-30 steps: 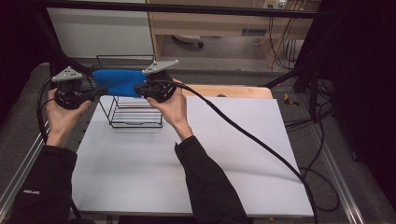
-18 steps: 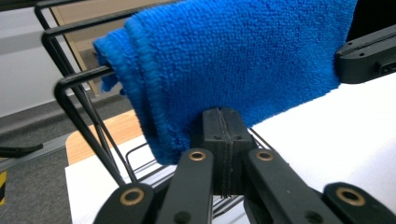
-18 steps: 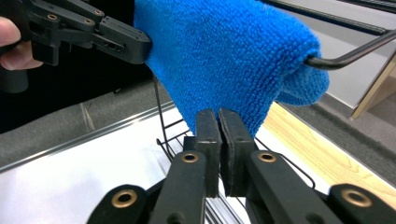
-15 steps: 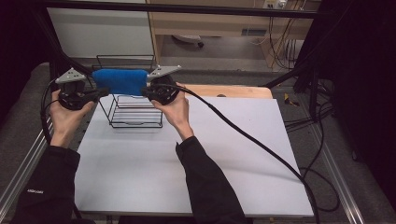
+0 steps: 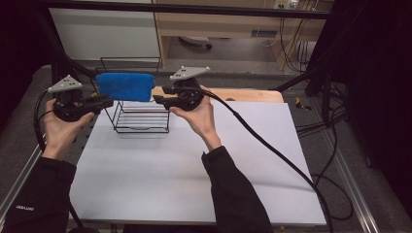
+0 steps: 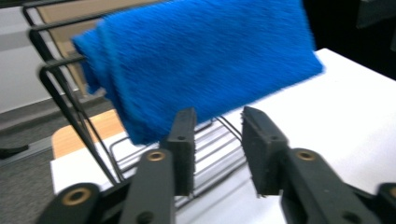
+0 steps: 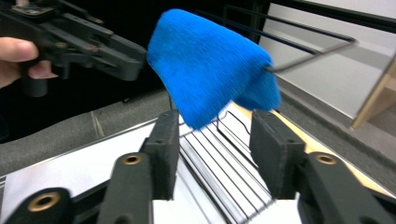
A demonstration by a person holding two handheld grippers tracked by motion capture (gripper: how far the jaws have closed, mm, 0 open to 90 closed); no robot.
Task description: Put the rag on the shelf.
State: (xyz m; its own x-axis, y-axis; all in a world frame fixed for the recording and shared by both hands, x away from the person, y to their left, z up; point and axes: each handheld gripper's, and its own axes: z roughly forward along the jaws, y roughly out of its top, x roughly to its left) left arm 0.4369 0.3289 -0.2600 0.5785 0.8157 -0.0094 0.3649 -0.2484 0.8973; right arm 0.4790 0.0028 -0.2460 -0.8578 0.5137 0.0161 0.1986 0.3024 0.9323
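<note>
A blue towel [image 5: 125,86] hangs folded over the top bar of a black wire rack [image 5: 141,119] at the back left of the white table [image 5: 194,165]. My left gripper [image 5: 108,102] sits just off the towel's left end. Its jaws have just been opening, and they stand apart with nothing between them. In the left gripper view the towel [image 6: 201,60] hangs ahead of the gripper [image 6: 217,119]. My right gripper [image 5: 158,100] is just off the right end, jaws also just opened and empty. In the right gripper view the towel [image 7: 210,65] droops beyond the gripper [image 7: 215,123].
A wooden board [image 5: 243,94] lies along the table's back edge, right of the rack. The right gripper's cable [image 5: 272,150] trails across the table to the right. Dark frame posts stand at the back corners. The left gripper's body [image 7: 79,42] shows past the towel.
Both grippers held the towel's ends a second ago. They have let go and drawn outward, left to the left and right to the right, and the towel stays draped on the rack.
</note>
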